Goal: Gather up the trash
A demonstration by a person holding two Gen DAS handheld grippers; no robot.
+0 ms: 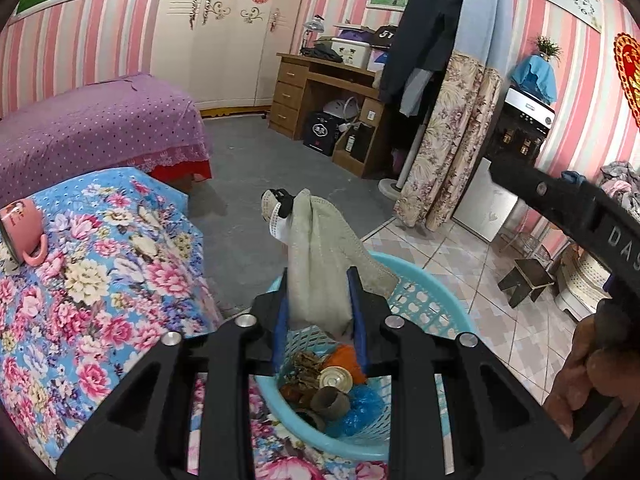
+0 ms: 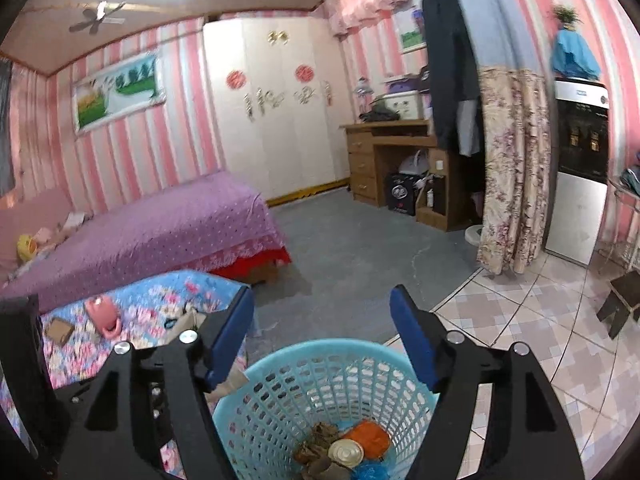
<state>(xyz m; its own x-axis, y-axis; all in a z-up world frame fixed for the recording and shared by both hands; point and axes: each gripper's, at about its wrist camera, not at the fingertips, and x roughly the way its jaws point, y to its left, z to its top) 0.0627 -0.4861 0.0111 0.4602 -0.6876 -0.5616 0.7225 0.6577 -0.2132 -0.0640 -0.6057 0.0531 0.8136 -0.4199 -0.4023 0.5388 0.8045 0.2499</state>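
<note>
My left gripper (image 1: 320,276) is shut on a crumpled beige cloth with a black-and-white end (image 1: 316,248) and holds it right above a light blue plastic basket (image 1: 424,300). The basket holds trash: a tin lid (image 1: 335,378), an orange wrapper (image 1: 347,358), brown scraps and a blue bag (image 1: 362,406). In the right wrist view the same basket (image 2: 320,384) sits below my right gripper (image 2: 322,312), which is open and empty. The right gripper's black body (image 1: 580,208) shows at the right of the left wrist view.
A table with a blue floral cloth (image 1: 100,280) stands left of the basket, with a pink mug (image 1: 22,230) lying on it and a small brown card (image 2: 59,330). A purple bed (image 2: 160,228), wooden desk (image 1: 320,92), curtain (image 1: 452,140) and stool (image 1: 524,280) stand around.
</note>
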